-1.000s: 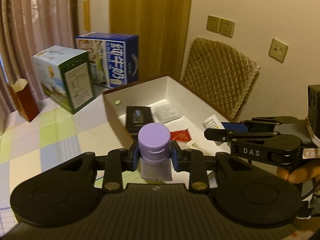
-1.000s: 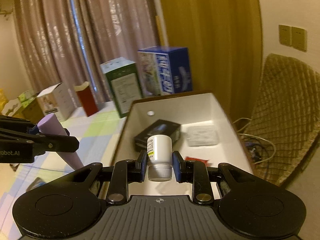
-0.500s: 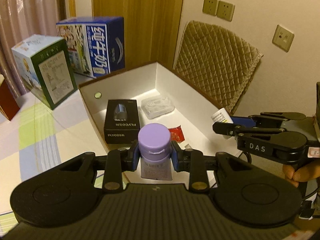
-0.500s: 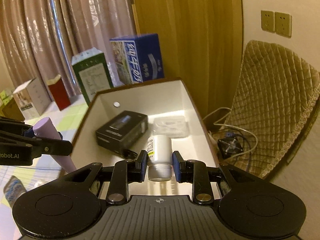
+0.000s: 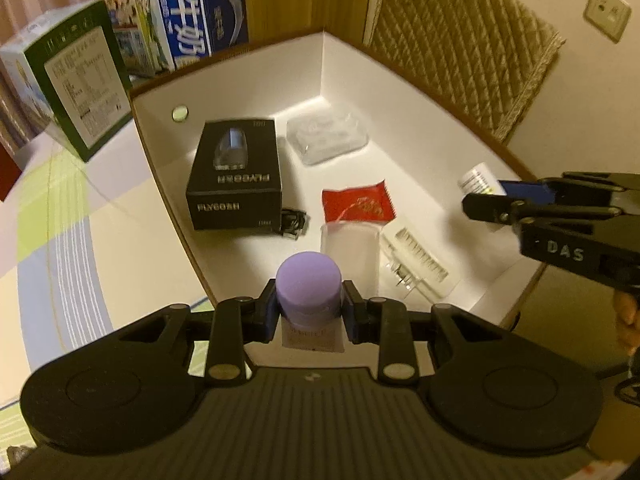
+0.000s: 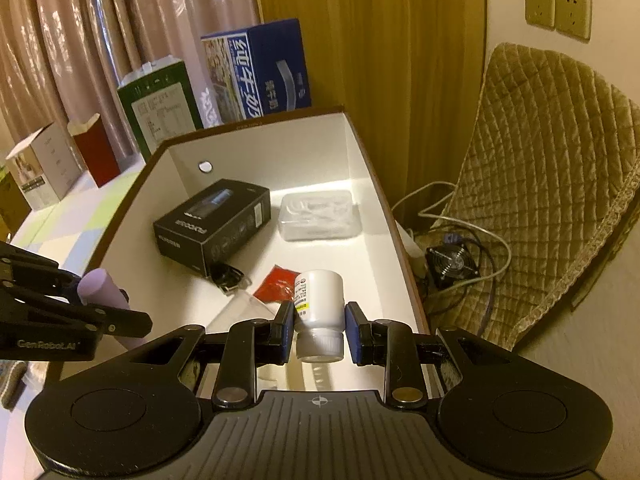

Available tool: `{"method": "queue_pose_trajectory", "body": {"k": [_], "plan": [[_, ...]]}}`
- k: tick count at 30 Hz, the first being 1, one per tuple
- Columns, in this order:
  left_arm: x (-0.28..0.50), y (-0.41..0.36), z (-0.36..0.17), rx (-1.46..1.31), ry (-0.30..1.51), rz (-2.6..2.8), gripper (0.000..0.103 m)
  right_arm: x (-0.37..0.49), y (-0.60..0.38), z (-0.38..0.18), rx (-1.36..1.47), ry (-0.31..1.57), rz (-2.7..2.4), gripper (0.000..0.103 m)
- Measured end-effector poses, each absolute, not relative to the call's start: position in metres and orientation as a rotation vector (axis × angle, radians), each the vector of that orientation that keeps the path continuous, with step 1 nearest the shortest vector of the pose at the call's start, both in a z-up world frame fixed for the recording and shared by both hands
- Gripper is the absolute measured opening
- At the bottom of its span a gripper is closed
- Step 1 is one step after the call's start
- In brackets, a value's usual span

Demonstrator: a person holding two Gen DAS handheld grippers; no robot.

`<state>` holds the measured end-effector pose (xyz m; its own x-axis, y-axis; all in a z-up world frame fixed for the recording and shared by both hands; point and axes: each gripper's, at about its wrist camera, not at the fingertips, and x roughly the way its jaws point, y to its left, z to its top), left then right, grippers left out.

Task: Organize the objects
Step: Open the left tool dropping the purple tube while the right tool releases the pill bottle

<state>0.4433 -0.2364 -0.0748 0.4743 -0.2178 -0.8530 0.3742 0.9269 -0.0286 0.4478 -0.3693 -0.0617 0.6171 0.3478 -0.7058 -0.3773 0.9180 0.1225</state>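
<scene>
My left gripper [image 5: 310, 314] is shut on a purple-capped tube [image 5: 310, 292], held above the near left edge of a white-lined box [image 5: 352, 56]. My right gripper [image 6: 318, 330] is shut on a white pill bottle [image 6: 319, 306], held over the box's near right part [image 6: 372, 172]. In the left wrist view the right gripper [image 5: 496, 200] shows at the right with the bottle [image 5: 476, 178]. In the right wrist view the left gripper [image 6: 104, 312] shows at the left with the tube [image 6: 100, 290]. Inside the box lie a black carton [image 5: 236, 178], a clear plastic case [image 5: 326, 142], a red sachet [image 5: 358, 204] and a clear pack [image 5: 416, 264].
A blue milk carton [image 5: 188, 20] and a green-and-white box [image 5: 72, 76] stand behind the white-lined box on the checked tablecloth [image 5: 52, 240]. A quilted chair back [image 6: 552, 176] stands right of the box, with cables and a small fan [image 6: 450, 266] below. Curtains hang at the back left.
Both grippers have moved forward and tilted down over the box, so its contents show larger and lower. Each keeps its hold: tube on the left, bottle on the right.
</scene>
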Motion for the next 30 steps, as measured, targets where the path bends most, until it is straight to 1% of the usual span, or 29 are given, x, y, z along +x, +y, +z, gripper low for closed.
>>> {"method": "queue_pose_trajectory", "body": {"k": [5, 8, 10, 11, 12, 13, 19, 27, 29, 30], "plan": [[0.452, -0.237, -0.081, 0.155, 1.034, -0.358, 0.028, 0.454, -0.371, -0.067, -0.043, 0.822, 0.414, 0.024], [0.454, -0.238, -0.081, 0.159, 1.03, -0.355, 0.032, 0.456, -0.371, -0.067, -0.05, 0.821, 0.42, 0.024], [0.455, -0.238, -0.081, 0.154, 1.027, -0.358, 0.04, 0.458, -0.37, -0.067, -0.052, 0.819, 0.418, 0.024], [0.456, -0.238, -0.08, 0.153, 1.023, -0.36, 0.043, 0.458, -0.369, -0.067, -0.056, 0.818, 0.416, 0.024], [0.456, -0.238, -0.079, 0.153, 1.02, -0.358, 0.048, 0.459, -0.369, -0.067, -0.059, 0.816, 0.411, 0.024], [0.456, -0.238, -0.078, 0.155, 1.014, -0.355, 0.057, 0.459, -0.368, -0.067, -0.058, 0.813, 0.41, 0.025], [0.459, -0.236, -0.073, 0.149, 0.996, -0.352, 0.059, 0.46, -0.367, -0.067, -0.059, 0.816, 0.417, 0.027], [0.456, -0.235, -0.072, 0.148, 0.994, -0.36, 0.061, 0.456, -0.365, -0.067, -0.054, 0.82, 0.419, 0.039], [0.455, -0.235, -0.072, 0.148, 0.993, -0.363, 0.063, 0.454, -0.364, -0.066, -0.048, 0.819, 0.421, 0.042], [0.455, -0.235, -0.072, 0.147, 0.992, -0.363, 0.067, 0.452, -0.364, -0.065, -0.046, 0.819, 0.422, 0.044]]}}
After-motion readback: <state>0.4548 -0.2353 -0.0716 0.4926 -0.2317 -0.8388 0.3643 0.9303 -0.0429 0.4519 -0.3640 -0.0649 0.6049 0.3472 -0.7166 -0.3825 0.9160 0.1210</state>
